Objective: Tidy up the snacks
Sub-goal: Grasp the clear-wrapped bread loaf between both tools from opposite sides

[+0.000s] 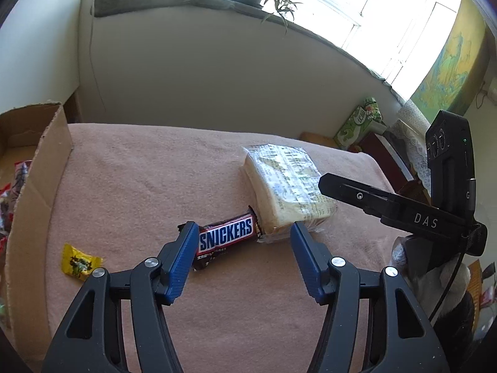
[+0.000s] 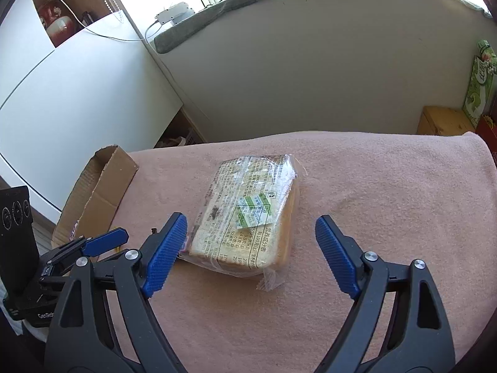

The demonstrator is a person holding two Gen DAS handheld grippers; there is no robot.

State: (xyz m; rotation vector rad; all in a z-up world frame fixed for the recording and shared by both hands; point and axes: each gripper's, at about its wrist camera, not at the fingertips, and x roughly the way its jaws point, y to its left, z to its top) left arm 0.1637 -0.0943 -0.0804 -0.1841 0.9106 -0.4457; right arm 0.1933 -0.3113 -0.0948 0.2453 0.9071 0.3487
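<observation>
Left gripper (image 1: 243, 233), jaws apart, over SNICKERS bar (image 1: 224, 238).

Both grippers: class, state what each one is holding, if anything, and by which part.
Nothing is held. The left gripper and the right gripper are both open.

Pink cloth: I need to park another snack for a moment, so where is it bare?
Free: the cloth right of the bread out to its edge, the far strip behind the bread, and the stretch between the box and the Snickers. Crowded: the near middle, where Snickers meets bread between both open grippers, and the candy beside the box.
</observation>
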